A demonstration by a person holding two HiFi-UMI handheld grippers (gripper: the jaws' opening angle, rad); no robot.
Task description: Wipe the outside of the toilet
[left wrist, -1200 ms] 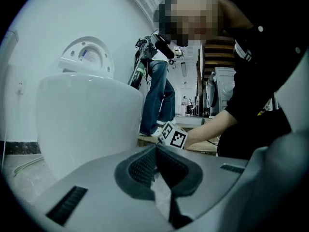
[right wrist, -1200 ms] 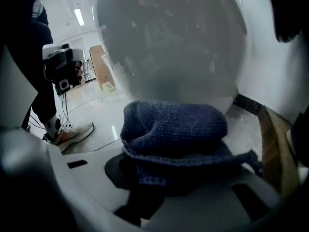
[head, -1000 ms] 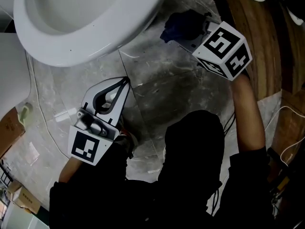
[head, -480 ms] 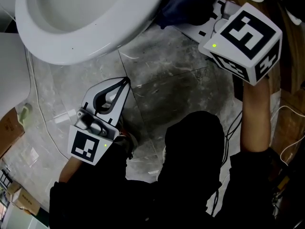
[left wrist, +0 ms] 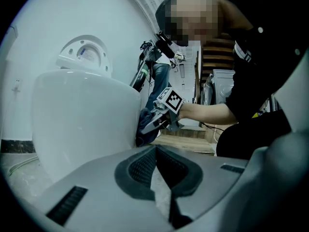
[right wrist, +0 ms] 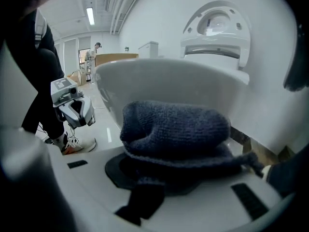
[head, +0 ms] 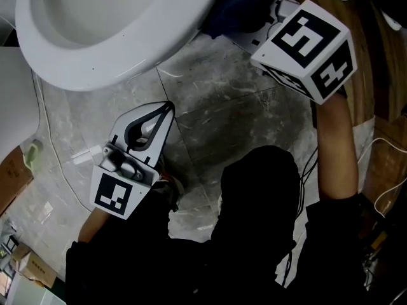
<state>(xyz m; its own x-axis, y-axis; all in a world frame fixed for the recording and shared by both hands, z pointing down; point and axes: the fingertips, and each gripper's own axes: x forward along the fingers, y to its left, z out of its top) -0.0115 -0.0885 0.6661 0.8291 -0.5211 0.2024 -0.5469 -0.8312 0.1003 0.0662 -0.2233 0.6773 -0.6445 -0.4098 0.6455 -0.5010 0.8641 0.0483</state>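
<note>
The dark blue cloth (right wrist: 176, 129) is gripped between the closed jaws of the right gripper (head: 249, 19) and appears to be held against the outer wall of the toilet (head: 127, 53), under the rim on the side nearer that hand. It is bunched so that a thick pad, not a bare jaw, meets the porcelain, which suits a wiping stroke. The left gripper (head: 163, 114) is held low over the floor (head: 216, 113), well apart from the bowl. Its jaws are closed tip to tip with nothing between them, and it is judged to be parked out of the way while the wiping is done with one hand.

In the head view the contact is largely hidden beneath the overhanging rim, and only part of the cloth is seen. In the right gripper view the cloth is shown folded over the jaws, with the bowl directly behind it. The side-on relation is given only by the left gripper view: cloth against the bowl's flank, low down
</note>
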